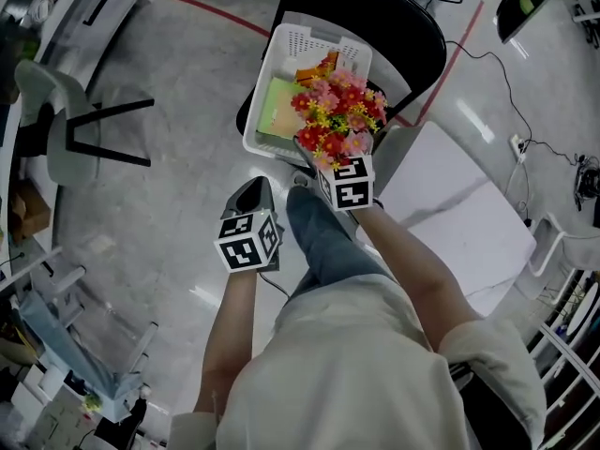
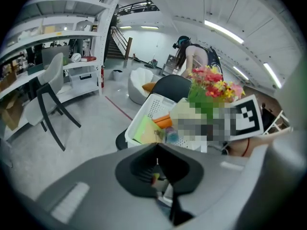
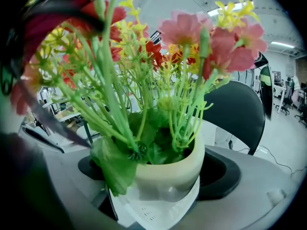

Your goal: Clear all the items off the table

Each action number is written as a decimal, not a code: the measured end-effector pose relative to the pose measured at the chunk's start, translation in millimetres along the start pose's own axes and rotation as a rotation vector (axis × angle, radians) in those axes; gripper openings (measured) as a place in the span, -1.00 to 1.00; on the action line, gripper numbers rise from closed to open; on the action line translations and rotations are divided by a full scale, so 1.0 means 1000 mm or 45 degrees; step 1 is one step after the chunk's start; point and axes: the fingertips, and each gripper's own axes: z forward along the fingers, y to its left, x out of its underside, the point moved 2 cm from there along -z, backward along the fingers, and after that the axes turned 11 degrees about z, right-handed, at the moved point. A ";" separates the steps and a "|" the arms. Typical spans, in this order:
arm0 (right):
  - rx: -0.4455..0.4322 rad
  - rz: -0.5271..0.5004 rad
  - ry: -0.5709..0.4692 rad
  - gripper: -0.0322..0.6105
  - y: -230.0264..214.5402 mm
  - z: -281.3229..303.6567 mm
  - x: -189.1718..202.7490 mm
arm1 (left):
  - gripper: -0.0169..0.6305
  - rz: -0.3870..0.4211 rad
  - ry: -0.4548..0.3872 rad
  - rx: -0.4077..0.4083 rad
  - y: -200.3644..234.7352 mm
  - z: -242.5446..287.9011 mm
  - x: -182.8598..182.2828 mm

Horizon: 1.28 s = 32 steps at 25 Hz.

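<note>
– grey polished floor with a red tape line. what stands on it?
– a black chair, and on its seat a white basket. a white table stands just right of the chair.
– where is the flower pot?
– clamped in the right gripper. in the right gripper view the cream pot sits between the two jaws, both pressed to its sides. green stems with pink, red and yellow blooms rise out of it.
– is it over the basket?
– it is at the basket's near right corner. the blooms overlap the rim from above, and white mesh shows under the pot. whether pot and basket touch, i cannot tell.
– anything in the basket?
– a green pad lies flat on the left side, with an orange item farther back.
– and the left gripper?
– its jaws are closed tight together with nothing between them. it hangs over the floor, left of the person's leg and apart from the other gripper.
</note>
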 end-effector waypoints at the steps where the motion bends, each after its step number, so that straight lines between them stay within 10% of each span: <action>1: 0.005 0.004 0.008 0.75 0.000 0.008 0.001 | -0.92 0.004 0.002 0.005 0.003 0.004 -0.003; 32: 0.150 0.172 0.142 0.75 -0.032 0.147 0.029 | -0.92 -0.006 0.097 0.098 0.037 0.079 -0.018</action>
